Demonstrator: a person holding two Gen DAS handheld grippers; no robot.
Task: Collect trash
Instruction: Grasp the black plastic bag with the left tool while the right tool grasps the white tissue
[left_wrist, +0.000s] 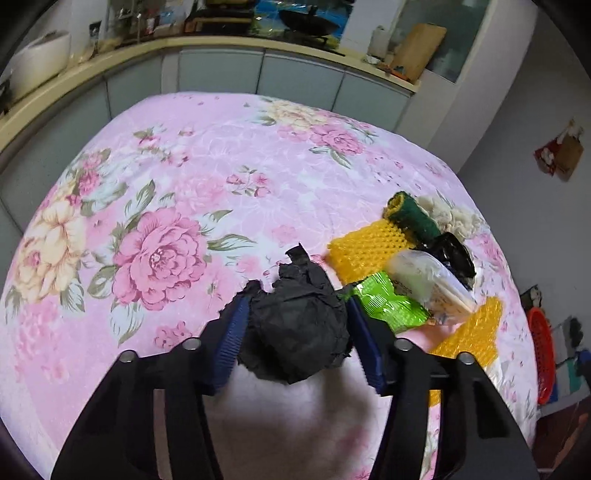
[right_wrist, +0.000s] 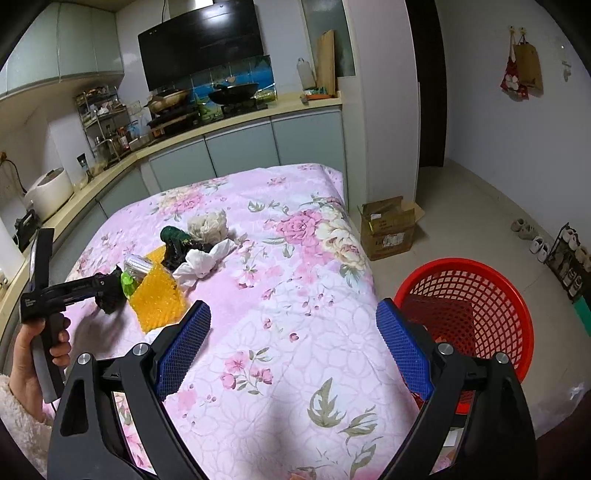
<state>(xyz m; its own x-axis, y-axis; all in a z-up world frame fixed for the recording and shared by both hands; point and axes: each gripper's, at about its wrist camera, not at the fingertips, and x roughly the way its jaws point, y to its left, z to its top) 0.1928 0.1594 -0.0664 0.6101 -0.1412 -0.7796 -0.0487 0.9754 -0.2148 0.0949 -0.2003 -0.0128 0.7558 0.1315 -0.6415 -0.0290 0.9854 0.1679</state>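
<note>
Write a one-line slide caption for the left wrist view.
Left gripper clamps a crumpled black paper ball above the pink floral tablecloth, beside a pile of mixed trash.

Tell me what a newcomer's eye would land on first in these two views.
First, the pink floral cloth covering the whole table. Next, the left gripper clamped on a crumpled black paper ball, beside a heap of yellow, green and white trash. Then the red mesh basket on the floor at the table's right edge, just past the right gripper, which is open and empty.
</note>
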